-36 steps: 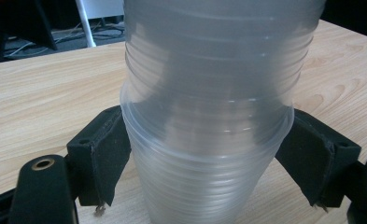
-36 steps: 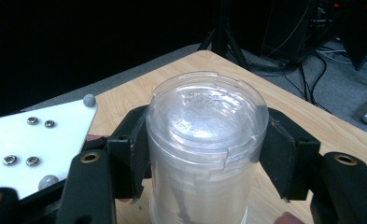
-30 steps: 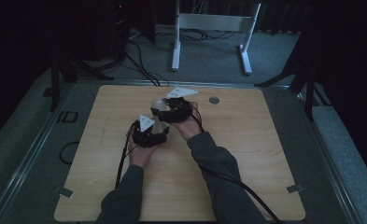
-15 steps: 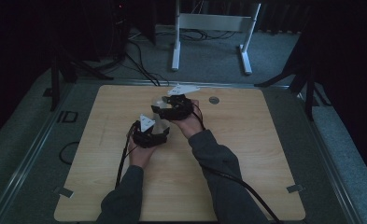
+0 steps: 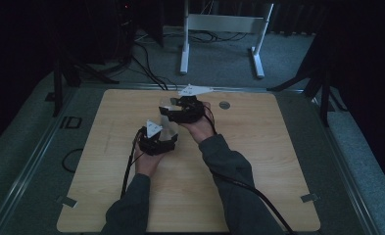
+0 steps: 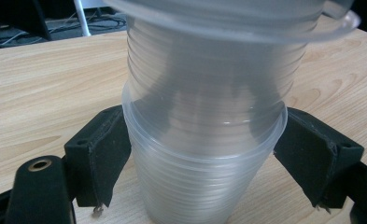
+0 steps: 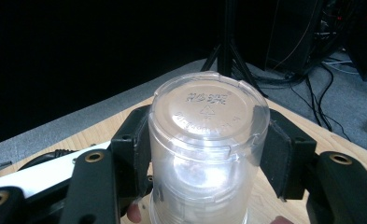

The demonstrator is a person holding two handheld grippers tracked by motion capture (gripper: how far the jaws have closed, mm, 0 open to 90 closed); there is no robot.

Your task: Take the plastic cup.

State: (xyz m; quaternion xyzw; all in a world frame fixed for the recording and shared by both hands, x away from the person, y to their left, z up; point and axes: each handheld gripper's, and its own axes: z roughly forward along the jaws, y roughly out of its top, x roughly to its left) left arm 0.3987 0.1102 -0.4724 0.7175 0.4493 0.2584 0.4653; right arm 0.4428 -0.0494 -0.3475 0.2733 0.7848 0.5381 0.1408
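Recording bench in a darkened laboratory or test studio.

A bare light-wood table (image 5: pixel 258 186) stands on grey carpet (image 5: pixel 214 63) inside a metal floor frame (image 5: pixel 38 147), with tape tabs (image 5: pixel 65 201) at its front corners and a small round disc (image 5: pixel 224 105) near its far edge. Beyond it, bundled black cables (image 5: pixel 146 68) run across the carpet between dark tripod legs (image 5: pixel 62 83) and a white metal stand (image 5: pixel 224 29). The surroundings are unlit or draped in black; nothing domestic, such as kitchen fittings or household furniture, appears, and the equipment points to a setting for instrumented data capture.
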